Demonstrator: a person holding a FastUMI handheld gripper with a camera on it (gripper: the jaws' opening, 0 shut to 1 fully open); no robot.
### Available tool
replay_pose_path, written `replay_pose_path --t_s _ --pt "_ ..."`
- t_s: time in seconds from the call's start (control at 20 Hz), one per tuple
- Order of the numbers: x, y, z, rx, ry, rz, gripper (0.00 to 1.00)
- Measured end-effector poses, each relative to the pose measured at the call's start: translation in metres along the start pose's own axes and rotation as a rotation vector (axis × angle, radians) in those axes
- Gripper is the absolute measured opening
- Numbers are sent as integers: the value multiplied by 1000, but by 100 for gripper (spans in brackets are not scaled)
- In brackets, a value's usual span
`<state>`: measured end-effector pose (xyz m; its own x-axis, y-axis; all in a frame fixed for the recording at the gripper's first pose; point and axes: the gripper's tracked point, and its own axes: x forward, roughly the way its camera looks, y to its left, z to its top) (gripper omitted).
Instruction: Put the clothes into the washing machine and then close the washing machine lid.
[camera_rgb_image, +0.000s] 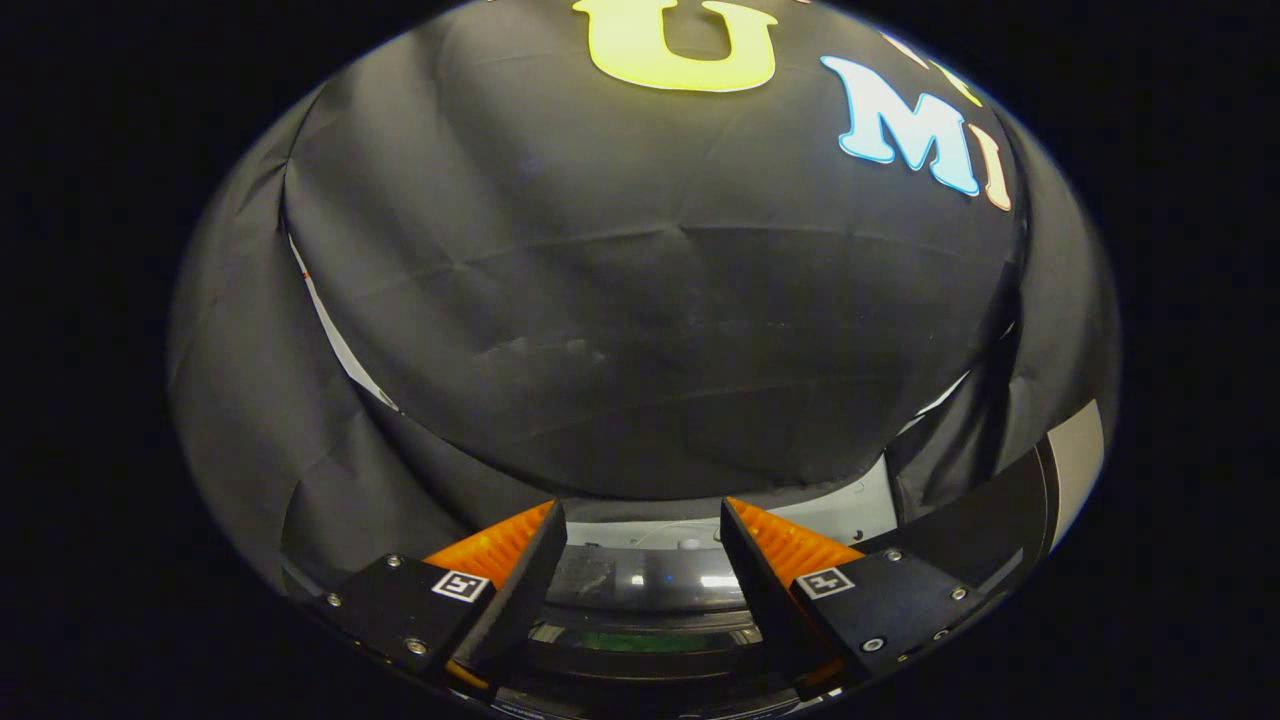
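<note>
Gripper view: hand-held gripper (640, 545) is hovering with fingers spread, nothing between them — likely pausing above the washing machine (640, 585), whose glossy dark top is lying just below and between the fingers. Clothes: cannot tell where. Black cloth wall (640, 320) is hanging close beyond, creased.

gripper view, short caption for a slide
Open claw held empty above the washing machine's glossy top, facing the booth's black cloth wall.
</note>
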<state>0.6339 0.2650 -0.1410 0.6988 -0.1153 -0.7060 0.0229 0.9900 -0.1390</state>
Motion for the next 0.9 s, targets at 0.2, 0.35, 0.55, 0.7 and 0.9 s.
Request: replay_pose_path --t_s 0.2,0.35,0.55,0.7,0.9 --pt "2 0 2 2 -12 -5 96" --pt "3 0 4 3 -22 -1 96" --pt "3 0 4 4 -19 0 97" --pt "3 -1 3 6 -13 -1 96" --pt "4 -1 3 8 -13 -6 97"
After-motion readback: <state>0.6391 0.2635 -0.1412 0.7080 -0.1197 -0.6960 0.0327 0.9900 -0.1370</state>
